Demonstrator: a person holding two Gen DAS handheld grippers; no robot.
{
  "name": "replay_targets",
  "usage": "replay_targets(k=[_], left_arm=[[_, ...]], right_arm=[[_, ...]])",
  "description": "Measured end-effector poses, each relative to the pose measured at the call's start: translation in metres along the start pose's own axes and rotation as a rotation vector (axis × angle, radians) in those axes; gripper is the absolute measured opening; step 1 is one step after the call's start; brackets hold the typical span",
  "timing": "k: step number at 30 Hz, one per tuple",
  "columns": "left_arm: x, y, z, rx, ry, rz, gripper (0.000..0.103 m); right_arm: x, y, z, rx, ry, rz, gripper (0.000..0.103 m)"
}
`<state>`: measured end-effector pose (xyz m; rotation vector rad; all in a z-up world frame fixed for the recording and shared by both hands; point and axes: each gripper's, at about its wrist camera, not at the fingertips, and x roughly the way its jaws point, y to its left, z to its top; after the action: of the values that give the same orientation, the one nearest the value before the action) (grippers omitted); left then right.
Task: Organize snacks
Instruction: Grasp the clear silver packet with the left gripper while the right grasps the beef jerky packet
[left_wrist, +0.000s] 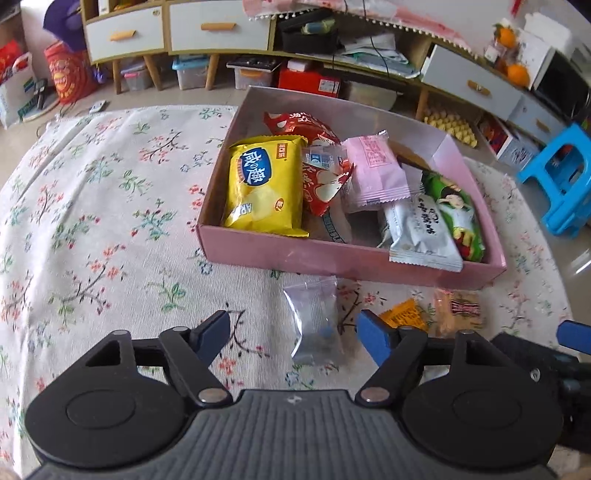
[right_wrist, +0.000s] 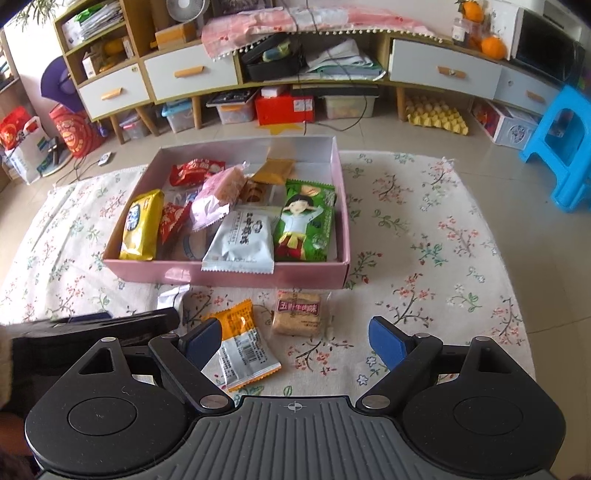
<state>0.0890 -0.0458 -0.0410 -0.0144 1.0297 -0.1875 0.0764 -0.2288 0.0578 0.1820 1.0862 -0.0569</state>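
Note:
A pink box (left_wrist: 295, 254) (right_wrist: 229, 275) on the floral cloth holds several snack packs, among them a yellow bag (left_wrist: 264, 184) (right_wrist: 142, 223), a white pack (right_wrist: 240, 242) and a green pack (right_wrist: 304, 221). My left gripper (left_wrist: 295, 332) is open, with a clear silver packet (left_wrist: 316, 319) lying on the cloth between its fingers. My right gripper (right_wrist: 295, 338) is open above the cloth; an orange-and-white packet (right_wrist: 240, 343) lies by its left finger and a brown cracker pack (right_wrist: 298, 312) lies just ahead. Both packs also show in the left wrist view (left_wrist: 404, 314) (left_wrist: 460, 310).
The floral cloth (right_wrist: 424, 240) covers a low table. Behind it stand a wooden cabinet with white drawers (right_wrist: 192, 74), storage bins on the floor, an egg tray (right_wrist: 436, 116) and a blue stool (right_wrist: 565, 147).

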Motion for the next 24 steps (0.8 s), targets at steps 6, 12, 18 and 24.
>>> replay_targets(k=[6,12,18,24], left_arm=[[0.012,-0.006,0.002,0.057,0.002,0.021,0.061],[0.013,-0.013,0.001,0.1,0.0,0.046,0.041],[0.01,-0.014,-0.002,0.131,0.004,0.049,0.03],[0.009,-0.008,0.001,0.128,0.009,0.033,0.026]], right_arm=[[0.021,0.0,-0.003,-0.03,0.067,-0.047,0.089],[0.039,-0.004,0.001,-0.006,0.098,-0.052,0.089],[0.051,-0.006,0.006,-0.022,0.073,-0.132,0.089],[0.055,-0.018,0.008,0.026,0.082,-0.131,0.089]])
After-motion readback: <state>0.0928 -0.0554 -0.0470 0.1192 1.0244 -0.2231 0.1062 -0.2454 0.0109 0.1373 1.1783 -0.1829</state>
